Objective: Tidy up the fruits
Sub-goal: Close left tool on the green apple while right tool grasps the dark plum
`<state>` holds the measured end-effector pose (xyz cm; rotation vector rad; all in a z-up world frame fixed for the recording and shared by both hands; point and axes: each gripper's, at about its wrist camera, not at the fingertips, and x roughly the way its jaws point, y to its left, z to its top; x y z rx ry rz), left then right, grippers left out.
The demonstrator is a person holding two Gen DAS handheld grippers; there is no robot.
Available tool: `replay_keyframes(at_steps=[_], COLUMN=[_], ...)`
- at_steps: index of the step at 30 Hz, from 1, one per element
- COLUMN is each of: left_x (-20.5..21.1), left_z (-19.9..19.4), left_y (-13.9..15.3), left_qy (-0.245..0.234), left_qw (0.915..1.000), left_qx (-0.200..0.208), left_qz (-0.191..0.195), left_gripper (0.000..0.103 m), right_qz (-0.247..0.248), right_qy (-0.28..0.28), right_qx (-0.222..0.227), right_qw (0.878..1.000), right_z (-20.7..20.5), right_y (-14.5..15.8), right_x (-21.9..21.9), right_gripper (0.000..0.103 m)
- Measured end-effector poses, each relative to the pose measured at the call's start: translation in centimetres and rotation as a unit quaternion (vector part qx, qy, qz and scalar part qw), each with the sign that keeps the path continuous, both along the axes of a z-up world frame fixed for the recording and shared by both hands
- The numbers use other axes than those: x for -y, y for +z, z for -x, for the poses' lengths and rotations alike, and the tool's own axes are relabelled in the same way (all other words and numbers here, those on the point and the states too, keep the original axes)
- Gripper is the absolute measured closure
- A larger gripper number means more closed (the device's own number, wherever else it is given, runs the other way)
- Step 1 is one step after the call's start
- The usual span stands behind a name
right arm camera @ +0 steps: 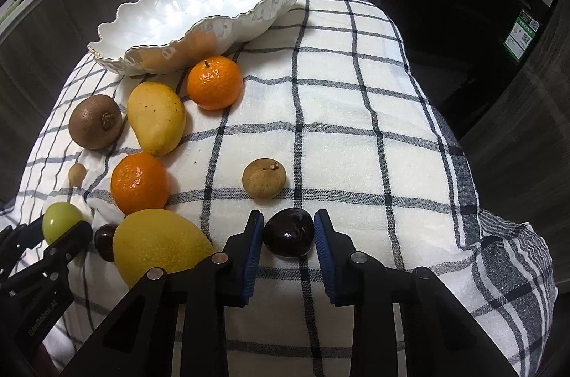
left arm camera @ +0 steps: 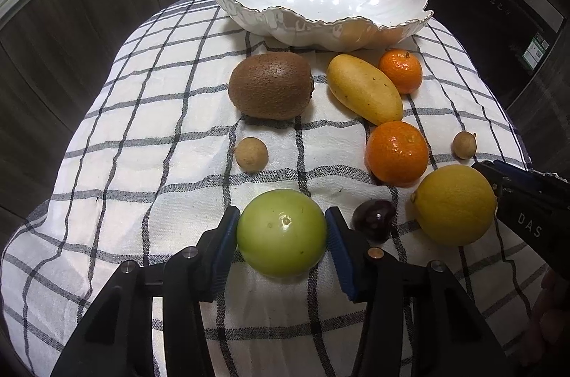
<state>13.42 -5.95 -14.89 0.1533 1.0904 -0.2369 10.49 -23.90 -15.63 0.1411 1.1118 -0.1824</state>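
The left claw (left arm camera: 281, 234) is closed on the green fruit (left arm camera: 281, 232) at the lower centre of its view, both blue pads touching the fruit's sides. Just right of it lies a dark cherry (left arm camera: 374, 219), then the lemon (left arm camera: 454, 204), with the right claw's black body entering at the right edge.

In the right wrist view, the right claw (right arm camera: 288, 232) is narrow and pinches another dark cherry (right arm camera: 288, 232) at lower centre, pads against both its sides. The lemon sits just left of that claw's left finger, close beside it. A small brown longan (right arm camera: 264, 178) lies just above the held cherry.

Higher in the left view are a near mandarin (left arm camera: 397, 153), a yellow mango (left arm camera: 365, 88), a far mandarin (left arm camera: 400, 71), a kiwi (left arm camera: 271, 85) and a second longan (left arm camera: 251, 153). The white scalloped bowl (left arm camera: 249, 15) stands at the top, on the checked cloth (left arm camera: 142, 127) covering the tabletop.
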Motion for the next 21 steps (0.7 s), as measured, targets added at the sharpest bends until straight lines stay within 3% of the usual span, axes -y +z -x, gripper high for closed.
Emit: replay_keyframes(at_steps=[21], left_x=[-1.3], left_z=[1.6], left_y=[4.4], left_qy=[0.011], left_qw=[0.998], left_qx=[0.061], left_qz=[0.016], left_gripper=[0.055], right_qz=[0.023], right_qy=[0.022], right_qx=[0.068], right_qw=[0.997], right_z=[1.4], right_y=[5.0], right_x=[-1.6], right_gripper=[0.073])
